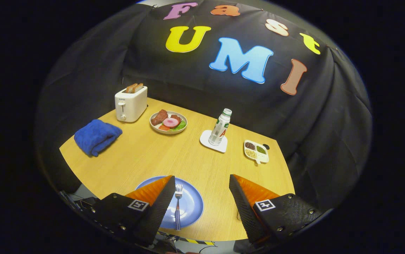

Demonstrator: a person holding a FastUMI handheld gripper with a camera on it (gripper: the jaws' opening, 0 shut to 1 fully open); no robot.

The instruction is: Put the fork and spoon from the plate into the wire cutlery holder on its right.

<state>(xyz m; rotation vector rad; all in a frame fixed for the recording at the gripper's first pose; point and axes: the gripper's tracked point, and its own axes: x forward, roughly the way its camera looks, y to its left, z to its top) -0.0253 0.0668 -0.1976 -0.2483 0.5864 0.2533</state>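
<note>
Gripper (202, 197) raised over near table edge, fingers spread wide, nothing between them — likely held high to line up on cutlery.

Blue plate (193, 206) at near edge, partly under left finger (153, 201). Fork (178, 204) lies on plate, tines pointing toward far edge, checked handle toward near edge — easy to take from above.

Spoon, wire cutlery holder: cannot tell where; right finger (248, 201) covers table right of plate.

Toaster (130, 103), food plate (168, 122) near far edge; blue towel (97, 136) at left edge; bottle (220, 127) on coaster mid-table; seed tray (256, 151) near right edge — all well apart from work.

Task apparently not yet begun.
</note>
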